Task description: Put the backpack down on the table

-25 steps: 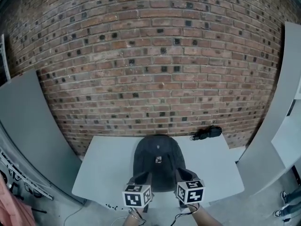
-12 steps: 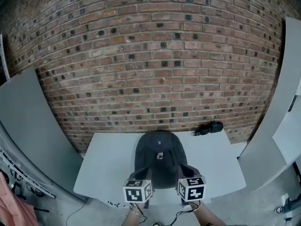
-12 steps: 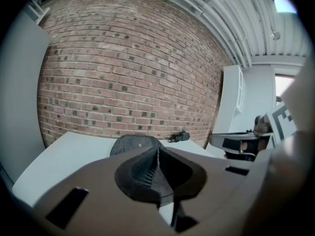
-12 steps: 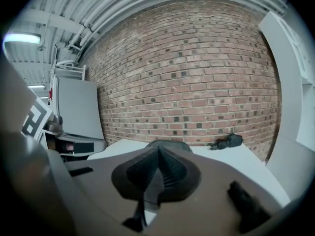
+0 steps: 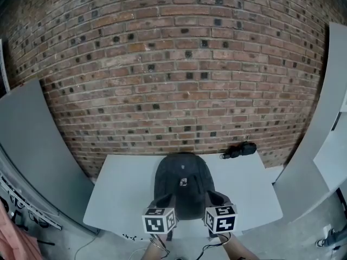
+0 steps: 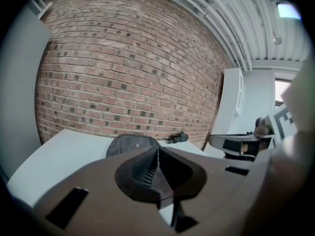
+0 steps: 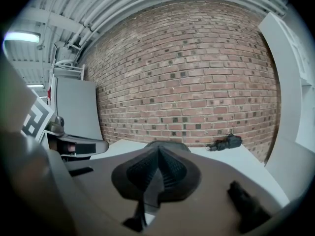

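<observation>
One backpack (image 5: 181, 180) on one table (image 5: 119, 191), one black bundle (image 5: 239, 151) behind; left gripper (image 6: 158, 153) and right gripper (image 7: 158, 154) both pinched tight on straps (image 6: 175, 213), barely visible.

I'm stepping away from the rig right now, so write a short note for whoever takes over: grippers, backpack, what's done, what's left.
Left gripper: jaws together, nothing seen between the pads, at the backpack's near end.
Right gripper: the same, beside it.
Backpack: rests on the middle of the table. A small black item lies apart at the far right corner.
Done: the backpack is down on the table.
Left: probably just drawing both grippers back, after checking no strap is caught.
</observation>
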Available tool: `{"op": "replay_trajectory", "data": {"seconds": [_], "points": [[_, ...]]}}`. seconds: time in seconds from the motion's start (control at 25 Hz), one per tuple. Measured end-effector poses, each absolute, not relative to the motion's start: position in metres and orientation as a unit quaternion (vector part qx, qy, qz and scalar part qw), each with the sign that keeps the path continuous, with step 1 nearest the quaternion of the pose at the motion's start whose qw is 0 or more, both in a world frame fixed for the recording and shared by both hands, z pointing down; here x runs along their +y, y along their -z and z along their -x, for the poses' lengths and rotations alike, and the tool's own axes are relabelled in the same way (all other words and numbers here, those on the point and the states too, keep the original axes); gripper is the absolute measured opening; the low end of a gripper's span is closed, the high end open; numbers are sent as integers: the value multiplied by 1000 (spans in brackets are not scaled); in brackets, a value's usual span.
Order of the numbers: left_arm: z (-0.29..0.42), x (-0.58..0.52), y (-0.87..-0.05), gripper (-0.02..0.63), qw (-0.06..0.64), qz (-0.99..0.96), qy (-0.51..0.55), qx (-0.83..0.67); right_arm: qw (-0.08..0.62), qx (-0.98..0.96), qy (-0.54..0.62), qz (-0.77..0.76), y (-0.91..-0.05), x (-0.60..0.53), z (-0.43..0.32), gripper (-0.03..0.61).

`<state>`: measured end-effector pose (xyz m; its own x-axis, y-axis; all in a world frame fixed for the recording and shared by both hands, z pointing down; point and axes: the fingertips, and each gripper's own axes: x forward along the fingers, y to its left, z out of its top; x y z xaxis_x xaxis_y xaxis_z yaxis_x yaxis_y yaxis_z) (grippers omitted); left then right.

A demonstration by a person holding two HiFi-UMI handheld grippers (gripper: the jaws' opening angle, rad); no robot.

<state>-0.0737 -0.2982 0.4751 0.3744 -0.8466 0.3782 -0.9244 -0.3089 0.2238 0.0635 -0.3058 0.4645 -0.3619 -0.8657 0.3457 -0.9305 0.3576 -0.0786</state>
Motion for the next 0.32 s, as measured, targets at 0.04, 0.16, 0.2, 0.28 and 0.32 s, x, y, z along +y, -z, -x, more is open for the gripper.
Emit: {"op": "replay_trajectory", "data": {"seconds": [0.04,0.16,0.2,0.28,0.32], "points": [[73,-299,-475,21,206,-803,-94,-551,123,-815,-132,-551,-464,-307,-64,31],[73,-302,-477,21,208,-803,-93,-551,122,-815,-134,-551,-466,-309,-65,31],[73,-302,-479,21,209,-802,-94,-552,122,-814,-134,-551,-467,-310,-66,31],[73,-304,-481,21,210,-801,-94,-552,122,-814,-134,-552,-469,-312,-67,31],[73,-305,-482,21,210,-801,-94,-552,122,-814,-134,-553,-469,-313,-68,31]]}}
